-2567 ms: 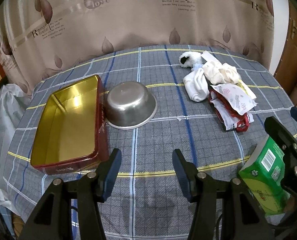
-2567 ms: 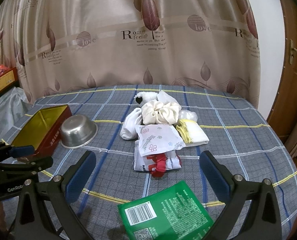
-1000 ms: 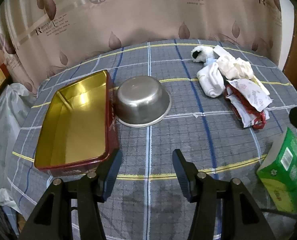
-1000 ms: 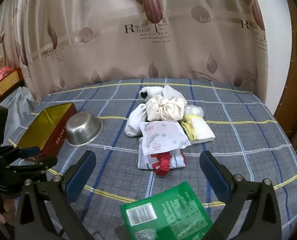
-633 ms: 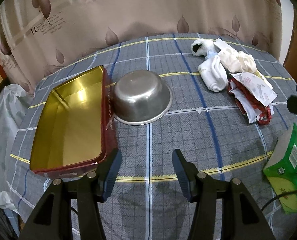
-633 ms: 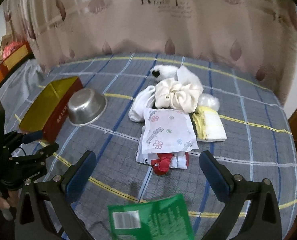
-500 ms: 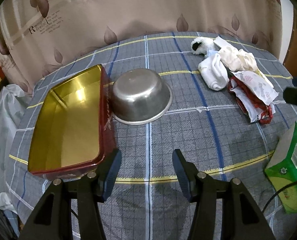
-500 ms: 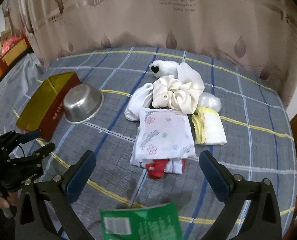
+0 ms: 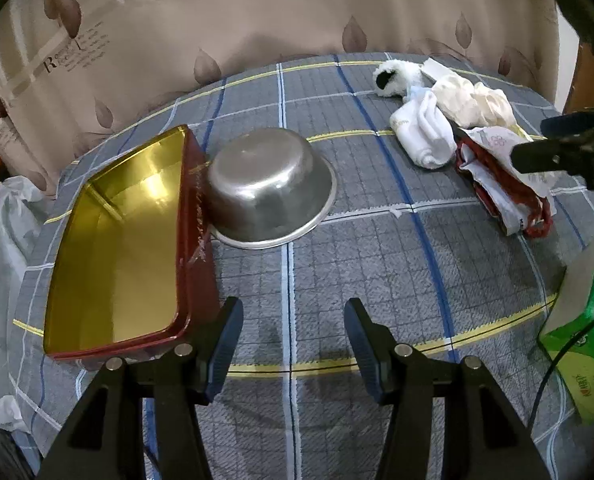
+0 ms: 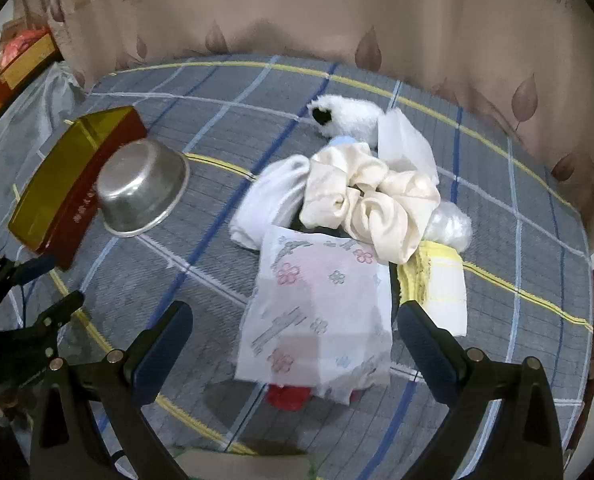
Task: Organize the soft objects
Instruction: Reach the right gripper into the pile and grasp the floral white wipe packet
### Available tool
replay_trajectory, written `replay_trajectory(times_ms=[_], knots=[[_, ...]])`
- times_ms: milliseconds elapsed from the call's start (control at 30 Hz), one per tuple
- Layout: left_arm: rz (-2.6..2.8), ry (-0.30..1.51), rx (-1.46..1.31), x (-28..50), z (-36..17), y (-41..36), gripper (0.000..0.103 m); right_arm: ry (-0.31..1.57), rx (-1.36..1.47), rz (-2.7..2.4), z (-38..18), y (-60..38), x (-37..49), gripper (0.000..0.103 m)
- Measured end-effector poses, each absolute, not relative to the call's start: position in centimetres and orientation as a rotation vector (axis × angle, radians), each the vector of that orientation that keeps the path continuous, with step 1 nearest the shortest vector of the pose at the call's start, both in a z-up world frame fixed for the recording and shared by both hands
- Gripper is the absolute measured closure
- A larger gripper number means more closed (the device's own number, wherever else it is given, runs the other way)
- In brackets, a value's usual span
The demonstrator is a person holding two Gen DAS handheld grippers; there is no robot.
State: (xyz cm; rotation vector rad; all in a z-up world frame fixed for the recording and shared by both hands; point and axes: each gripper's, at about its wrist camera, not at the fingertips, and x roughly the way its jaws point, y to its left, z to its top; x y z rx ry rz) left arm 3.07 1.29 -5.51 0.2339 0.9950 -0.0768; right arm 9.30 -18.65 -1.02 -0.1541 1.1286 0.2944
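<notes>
A pile of soft things lies on the plaid tablecloth: a floral cloth (image 10: 317,304) on top of a red-and-white item (image 10: 287,396), a cream scrunchie (image 10: 373,204), white socks (image 10: 269,204), a yellow-edged folded cloth (image 10: 437,284) and a fluffy white toy (image 10: 347,120). My right gripper (image 10: 293,340) is open, hovering over the floral cloth. The pile also shows in the left wrist view (image 9: 457,128). My left gripper (image 9: 293,332) is open and empty above bare tablecloth, near the gold-lined red tin (image 9: 117,240).
An upturned steel bowl (image 9: 269,188) sits against the tin's right side. A green packet (image 9: 589,340) stands at the right edge in the left wrist view. A curtain hangs behind the table. A plastic bag (image 9: 1,232) lies off the left edge.
My right gripper has moved forward and down over the pile, so the floral cloth now lies between its fingers. The left gripper has barely moved.
</notes>
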Motion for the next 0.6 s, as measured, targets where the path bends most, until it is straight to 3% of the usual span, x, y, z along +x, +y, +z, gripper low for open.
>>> replay_trajectory(times_ms=[167,300,400,600], knots=[[-0.08,0.998,0.233,3.5,-5.8,1.2,0.049,1.172,-0.099,0.303,-2.3,-19.2,10.4,0.021],[-0.079,1.004,0.238,3.7,-5.9,1.1,0.049,1.197,-0.075,0.286,-3.2,-19.7,11.0,0.024],[-0.079,1.009,0.242,3.7,-6.0,0.9,0.049,1.203,-0.048,0.288,-3.7,-20.1,11.1,0.041],[-0.078,1.019,0.251,4.0,-6.1,0.5,0.049,1.16,0.003,0.296,-2.9,-21.2,9.9,0.055]])
